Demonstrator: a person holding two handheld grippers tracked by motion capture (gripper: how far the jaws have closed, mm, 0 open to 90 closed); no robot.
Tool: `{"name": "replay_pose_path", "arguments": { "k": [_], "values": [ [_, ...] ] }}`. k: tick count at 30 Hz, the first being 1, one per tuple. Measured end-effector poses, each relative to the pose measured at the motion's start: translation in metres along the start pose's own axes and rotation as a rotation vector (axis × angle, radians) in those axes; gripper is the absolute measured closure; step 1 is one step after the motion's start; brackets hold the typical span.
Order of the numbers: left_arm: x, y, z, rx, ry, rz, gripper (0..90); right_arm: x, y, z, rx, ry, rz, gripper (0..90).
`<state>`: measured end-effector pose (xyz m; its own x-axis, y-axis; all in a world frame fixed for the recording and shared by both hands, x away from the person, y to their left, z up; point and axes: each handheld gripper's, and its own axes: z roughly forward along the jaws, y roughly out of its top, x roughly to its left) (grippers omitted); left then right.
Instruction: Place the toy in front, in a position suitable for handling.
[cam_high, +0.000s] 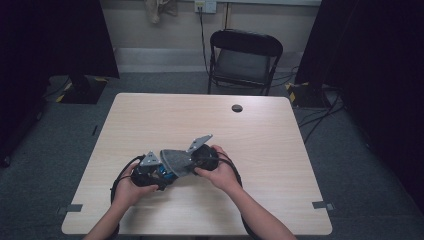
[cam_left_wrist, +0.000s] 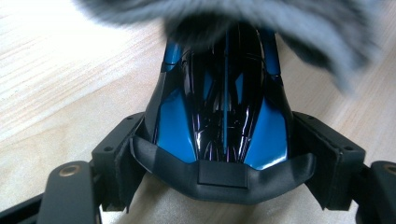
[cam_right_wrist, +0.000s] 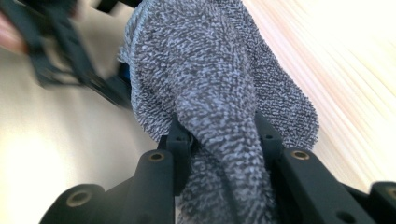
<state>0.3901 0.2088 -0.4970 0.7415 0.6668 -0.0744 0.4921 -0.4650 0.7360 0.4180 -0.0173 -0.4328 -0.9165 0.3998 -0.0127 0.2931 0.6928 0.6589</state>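
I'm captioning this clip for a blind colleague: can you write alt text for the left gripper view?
The left gripper clamps a glossy blue and black toy car between its two black jaws, seen from above and behind. A grey fuzzy cloth drapes over the car's far end, blurred along the top of the picture. A light wooden table lies beneath.

The desk (cam_high: 150, 120) is a pale wood-grain top with rounded corners, standing on grey carpet. A small dark round cable port (cam_high: 237, 108) sits toward one o'clock near the far edge. Most of the surface lies bare; the person's hands work low over it around six o'clock.
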Motion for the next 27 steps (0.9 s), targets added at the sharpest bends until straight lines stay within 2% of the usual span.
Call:
{"name": "replay_pose_path", "arguments": {
  "k": [2,3,5,6,7,10,13,14,16,18,19,20,22,23,27],
  "values": [
    [0.000,0.000,0.000,-0.003,0.000,0.001,23.8,0.004,0.004,0.003,0.007,0.008,-0.012,67.1],
    [0.000,-0.001,0.000,-0.002,-0.001,0.003,23.8,0.009,0.008,0.008,0.020,0.012,-0.036,66.0],
    [0.000,-0.001,-0.001,-0.005,0.000,0.004,23.8,0.015,0.011,0.015,0.048,-0.010,-0.054,61.0],
    [0.000,-0.001,-0.001,-0.006,-0.002,-0.002,23.8,0.017,0.011,0.019,0.050,-0.006,-0.045,57.3],
    [0.000,-0.002,-0.001,-0.009,-0.001,-0.002,23.8,0.015,0.010,0.022,0.043,0.014,-0.026,49.6],
    [0.000,-0.003,-0.001,-0.015,-0.004,-0.005,23.8,0.013,0.008,0.020,0.026,0.017,-0.008,44.9],
    [0.001,-0.003,-0.001,-0.015,-0.003,-0.002,23.8,0.010,0.006,0.017,0.003,0.026,0.003,49.5],
    [0.001,-0.003,-0.001,-0.014,-0.004,-0.001,23.8,0.009,0.006,0.015,0.001,0.037,0.002,61.5],
    [0.001,-0.003,-0.001,-0.013,-0.005,-0.002,23.8,0.010,0.007,0.014,-0.005,0.021,-0.011,67.3],
    [0.000,-0.002,-0.001,-0.010,-0.003,-0.006,23.8,0.015,0.009,0.019,0.014,0.042,-0.029,70.4],
    [0.000,-0.002,-0.001,-0.009,-0.002,-0.007,23.8,0.015,0.009,0.019,0.014,0.042,-0.029,70.4],
    [0.000,-0.002,-0.001,-0.009,-0.002,-0.006,23.8,0.016,0.010,0.022,0.036,0.036,-0.050,71.1],
    [0.000,-0.002,-0.001,-0.010,-0.001,-0.007,23.8,0.018,0.009,0.026,0.059,0.024,-0.061,72.2],
    [0.000,-0.002,-0.001,-0.011,-0.001,-0.007,23.8,0.017,0.008,0.026,0.062,0.026,-0.045,72.7],
    [-0.001,-0.002,-0.001,-0.012,0.002,-0.007,23.8,0.013,0.007,0.024,0.079,0.013,-0.037,73.0]
  ]
}}
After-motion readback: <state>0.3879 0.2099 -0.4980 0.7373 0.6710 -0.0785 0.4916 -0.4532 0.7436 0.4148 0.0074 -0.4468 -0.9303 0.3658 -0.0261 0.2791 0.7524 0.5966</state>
